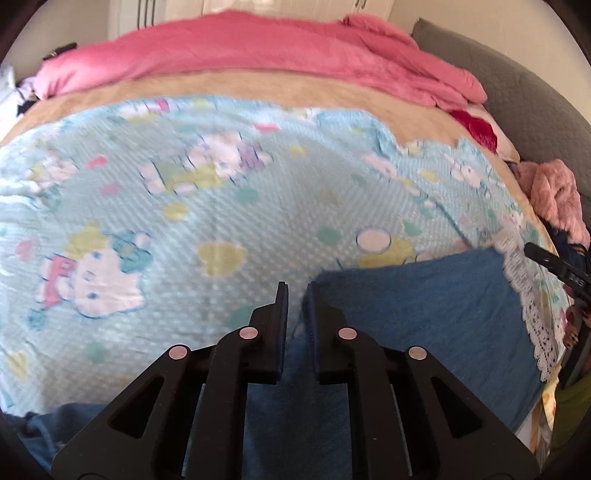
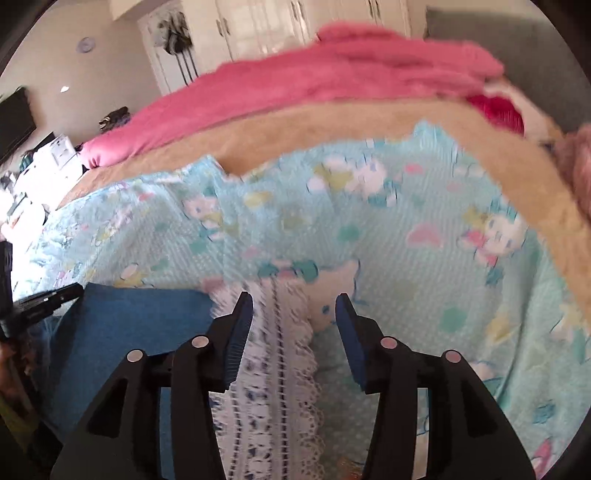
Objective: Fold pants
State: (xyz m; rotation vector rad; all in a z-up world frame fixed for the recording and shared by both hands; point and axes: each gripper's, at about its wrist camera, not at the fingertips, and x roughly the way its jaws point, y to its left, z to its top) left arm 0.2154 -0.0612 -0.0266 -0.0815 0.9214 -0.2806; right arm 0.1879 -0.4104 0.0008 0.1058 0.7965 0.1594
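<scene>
Black fingers (image 1: 282, 314) of the left tool (image 1: 296, 291) fill the bottom of its view, pressed nearly together w/ only a thin gap; blue cloth sits between and under the pads, but can't tell if it's actually pinched. Pants (image 1: 424, 317), blue, lie folded flat on the bed near its front edge, a straight fold edge running across the top, just right of the left tool. Right tool (image 2: 294, 301) is spread, nothing gripped; it hovers over a white lace strip w/ blue print (image 2: 273, 369) that runs along the right side of the pants (image 2: 140, 314), lace showing between the fingers. Under everything is a light blue blanket w/ cartoon cats (image 1: 184, 206), spread over a tan cover (image 1: 229, 86). Pink blanket (image 1: 258, 51) is bunched at the far side of the bed, grey headboard (image 1: 517, 96) on the right. Both views are motion-blurred. White cupboards (image 2: 266, 26) stand far back.
</scene>
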